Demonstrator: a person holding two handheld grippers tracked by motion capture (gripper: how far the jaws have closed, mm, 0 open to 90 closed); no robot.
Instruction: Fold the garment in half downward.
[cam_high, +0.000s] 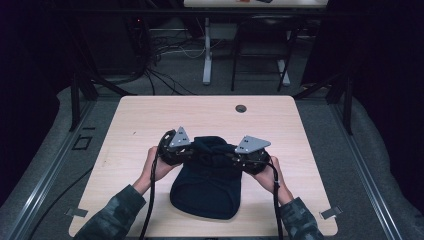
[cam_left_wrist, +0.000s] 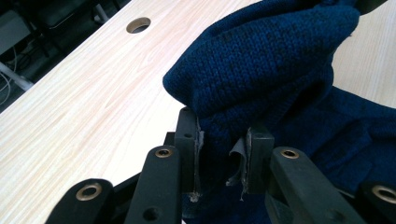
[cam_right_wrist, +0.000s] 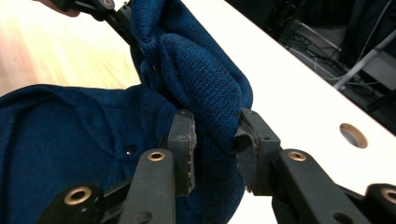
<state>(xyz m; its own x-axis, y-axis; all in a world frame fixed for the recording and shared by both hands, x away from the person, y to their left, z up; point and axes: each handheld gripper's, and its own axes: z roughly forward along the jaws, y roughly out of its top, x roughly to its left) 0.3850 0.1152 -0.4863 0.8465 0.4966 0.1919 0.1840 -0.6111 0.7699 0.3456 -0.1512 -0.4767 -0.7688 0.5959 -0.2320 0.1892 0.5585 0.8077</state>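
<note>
A dark blue knit garment (cam_high: 205, 192) lies on the near half of the wooden table (cam_high: 150, 117), its far edge lifted into a fold (cam_left_wrist: 261, 60) between the two grippers. My left gripper (cam_high: 192, 151) holds the left end of that fold; in the left gripper view the gripper (cam_left_wrist: 222, 144) has both pads pressed on the knit. My right gripper (cam_high: 233, 156) holds the right end, and in the right gripper view a bunched fold (cam_right_wrist: 205, 84) sits squeezed between the jaws of the gripper (cam_right_wrist: 215, 135). The left gripper's tip (cam_right_wrist: 100, 7) shows at that view's top left.
A round cable hole (cam_high: 241, 108) sits near the table's far edge. Bare tabletop lies beyond and beside the garment. Past the table are the legs of another desk (cam_high: 206, 65), cables on the floor and dark frame rails at both sides.
</note>
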